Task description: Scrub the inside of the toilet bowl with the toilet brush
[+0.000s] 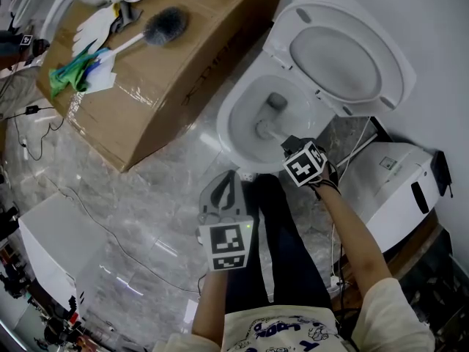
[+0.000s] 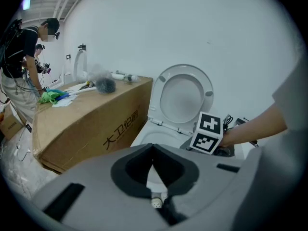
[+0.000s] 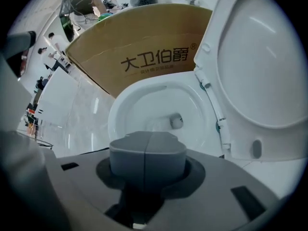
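The white toilet bowl stands with its lid raised. My right gripper reaches over the bowl's near rim. Its jaws are pressed together, shut on the handle of the toilet brush. The brush's grey head sits low in the bowl near the drain. In the right gripper view the head shows just beyond the right gripper; the handle is hidden. My left gripper hangs over the floor before the bowl, shut and empty; it faces the toilet.
A long cardboard box lies left of the toilet, carrying a fluffy duster and a green cloth. A white unit stands right of the bowl. Cables trail over the marble floor. A person stands beyond the box.
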`<state>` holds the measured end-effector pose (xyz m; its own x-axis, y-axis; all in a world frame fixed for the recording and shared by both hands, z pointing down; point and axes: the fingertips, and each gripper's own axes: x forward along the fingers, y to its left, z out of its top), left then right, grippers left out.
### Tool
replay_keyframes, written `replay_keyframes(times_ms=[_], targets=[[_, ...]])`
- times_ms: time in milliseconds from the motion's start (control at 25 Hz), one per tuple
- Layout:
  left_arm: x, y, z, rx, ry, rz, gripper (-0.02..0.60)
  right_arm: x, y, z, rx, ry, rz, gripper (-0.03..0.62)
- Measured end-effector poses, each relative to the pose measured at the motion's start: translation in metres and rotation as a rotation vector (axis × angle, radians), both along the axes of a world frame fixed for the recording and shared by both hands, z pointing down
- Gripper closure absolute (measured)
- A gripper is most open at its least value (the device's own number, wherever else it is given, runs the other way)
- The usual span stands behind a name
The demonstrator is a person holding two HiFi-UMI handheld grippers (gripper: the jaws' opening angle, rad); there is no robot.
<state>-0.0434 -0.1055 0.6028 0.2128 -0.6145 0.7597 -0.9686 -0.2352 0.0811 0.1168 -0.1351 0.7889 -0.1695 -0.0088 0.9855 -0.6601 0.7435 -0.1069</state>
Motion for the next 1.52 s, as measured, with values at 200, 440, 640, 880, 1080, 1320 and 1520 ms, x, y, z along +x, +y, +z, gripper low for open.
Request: replay_keyframes(times_ms=[200, 440, 640, 880, 1080, 1320, 1520], targets=[[-0.002, 0.002, -0.003, 0.005, -0.006, -0.003, 0.579, 0.019, -0.017, 0.003, 0.070, 0.078, 0.007, 0.431], [-0.006, 0.002, -0.007, 0.012, -0.007, -0.021, 0.580, 0.032, -0.037, -0.011, 0.157, 0.125, 0.005, 0.431], [-0.006, 0.001, -0.015, 0.028, 0.002, -0.025, 0.580, 0.028, -0.051, -0.043, 0.208, 0.040, 0.115, 0.431], [-0.001, -0.007, -0.037, 0.070, 0.014, -0.022, 0.580, 0.019, -0.048, -0.081, 0.230, 0.010, 0.121, 0.431], [-0.001, -0.017, -0.064, 0.122, 0.021, -0.018, 0.579, 0.020, -0.045, -0.118, 0.258, -0.014, 0.149, 0.431], [-0.004, -0.024, -0.102, 0.177, 0.017, -0.022, 0.580, 0.026, -0.033, -0.167, 0.301, -0.034, 0.207, 0.431], [-0.008, -0.028, -0.138, 0.229, 0.018, -0.033, 0.580, 0.025, -0.020, -0.209, 0.337, -0.074, 0.288, 0.431]])
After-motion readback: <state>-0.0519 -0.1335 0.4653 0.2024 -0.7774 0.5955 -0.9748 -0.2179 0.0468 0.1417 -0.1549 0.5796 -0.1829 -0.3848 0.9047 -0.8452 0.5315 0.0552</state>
